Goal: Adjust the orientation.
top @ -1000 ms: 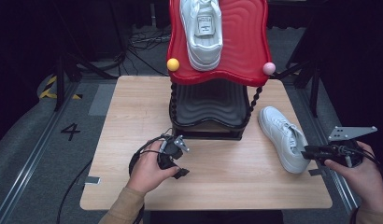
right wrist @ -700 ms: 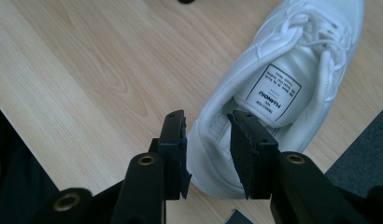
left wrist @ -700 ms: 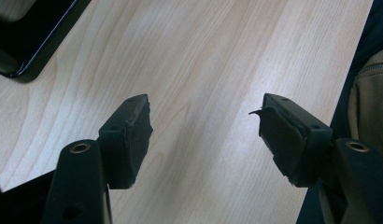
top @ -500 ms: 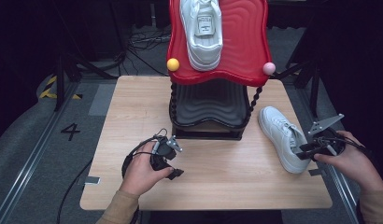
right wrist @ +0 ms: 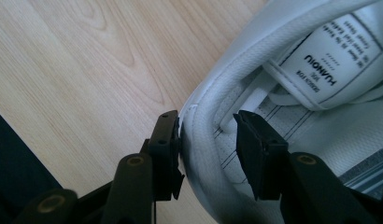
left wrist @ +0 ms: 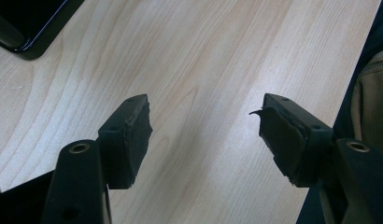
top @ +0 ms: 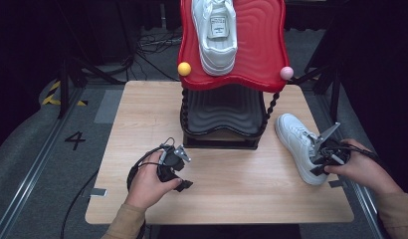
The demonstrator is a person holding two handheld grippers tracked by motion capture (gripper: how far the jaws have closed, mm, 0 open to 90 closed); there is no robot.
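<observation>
Right gripper: jaws parted and just been opening, straddling the padded collar of the white shoe lying on the table. In the right gripper view one jaw stands outside the collar, touching or all but touching its outer wall; the other stands inside the opening with a gap to the lining, so nothing is pinched. The tongue label with printed text lies just beyond the inner jaw; bare wood lies beyond the outer jaw. In the high view this gripper sits over the shoe's heel end, the person's right hand behind it, the toe pointing away toward the stand. Left gripper: jaws released and wide apart, with bare wooden tabletop between them and nothing near the pads; a dark corner of the stand's base lies well beyond one jaw, a tan sleeve beside the other. In the high view the left hand holds it near the table's front, its cable looped alongside. Farther off: black ribbed stand bearing a red wavy tray, on which a second white shoe rests; a yellow ball and a pink ball at the tray's front corners.
</observation>
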